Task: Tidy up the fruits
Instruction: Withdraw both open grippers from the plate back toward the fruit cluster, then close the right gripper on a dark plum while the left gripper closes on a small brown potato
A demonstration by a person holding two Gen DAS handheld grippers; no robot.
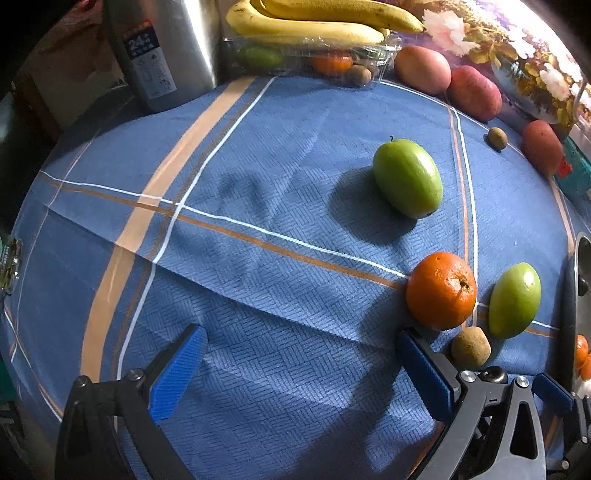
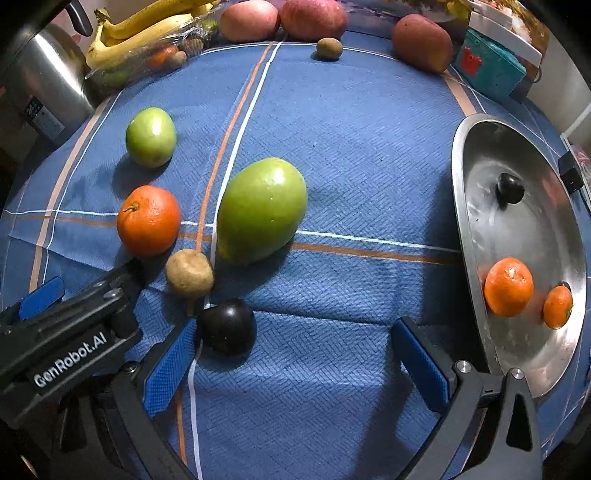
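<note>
Both pairs of blue-padded fingers stand wide apart, gripping nothing; the right gripper (image 2: 295, 354) hovers over the blue checked cloth-covered surface (image 2: 369, 147), a dark round plum (image 2: 227, 326) just beside its left pad; the left gripper (image 1: 299, 373) hangs near the round orange mandarin (image 1: 441, 291); two mandarins (image 2: 509, 287) lie in the shiny steel dish (image 2: 517, 229); a large green oval fruit (image 2: 262, 210) rests mid-cloth.

Bananas (image 1: 314, 22) cut off by top edge. Fruit in plastic box (image 1: 332, 61) blurred behind film. Steel plate (image 2: 517, 236) far rim cropped at right edge.
</note>
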